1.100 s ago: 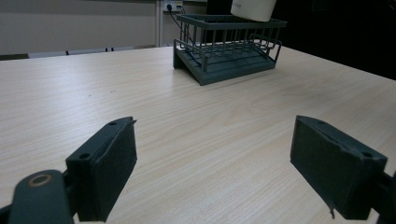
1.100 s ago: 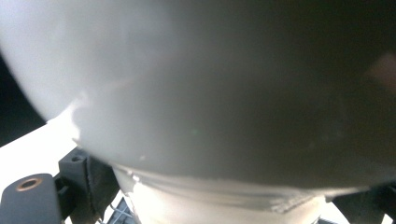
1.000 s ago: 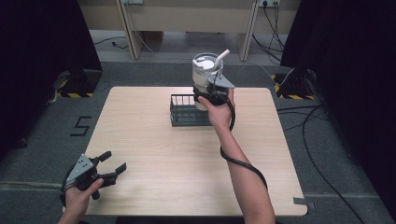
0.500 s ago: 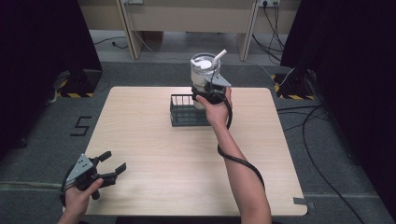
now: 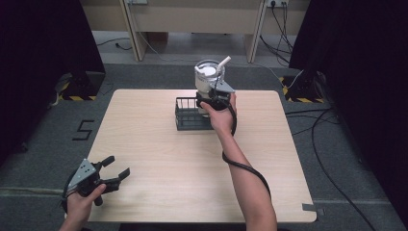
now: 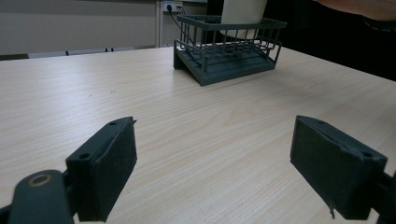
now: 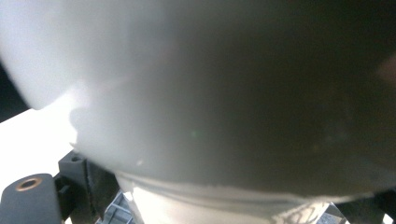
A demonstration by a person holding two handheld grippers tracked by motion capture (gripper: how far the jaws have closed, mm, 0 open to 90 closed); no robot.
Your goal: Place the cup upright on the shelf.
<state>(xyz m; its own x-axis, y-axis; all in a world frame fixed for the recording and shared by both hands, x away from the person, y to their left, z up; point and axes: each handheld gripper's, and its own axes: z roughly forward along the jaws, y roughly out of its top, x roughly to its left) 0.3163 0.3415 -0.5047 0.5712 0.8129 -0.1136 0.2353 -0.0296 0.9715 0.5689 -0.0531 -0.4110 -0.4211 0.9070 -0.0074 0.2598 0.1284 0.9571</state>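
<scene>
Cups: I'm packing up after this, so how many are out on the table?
1. A single white cup with a stick in it, held by the right tongs over the wire basket. Others might be hidden behind it.

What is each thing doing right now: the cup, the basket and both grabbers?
Cup: upright, held above the basket, a white stick leaning inside.
Wire basket: flat on the table.
Right hand-held gripper: shut on the cup.
Left hand-held gripper: open, holding nothing.

Handheld grippers, pair, black.
Left gripper (image 5: 111, 175): grey three-cornered top plate, padded fingers (image 6: 108, 175), brass-ringed screw hole; right gripper (image 5: 215, 98): black trailing cable; forearms bare.
</scene>
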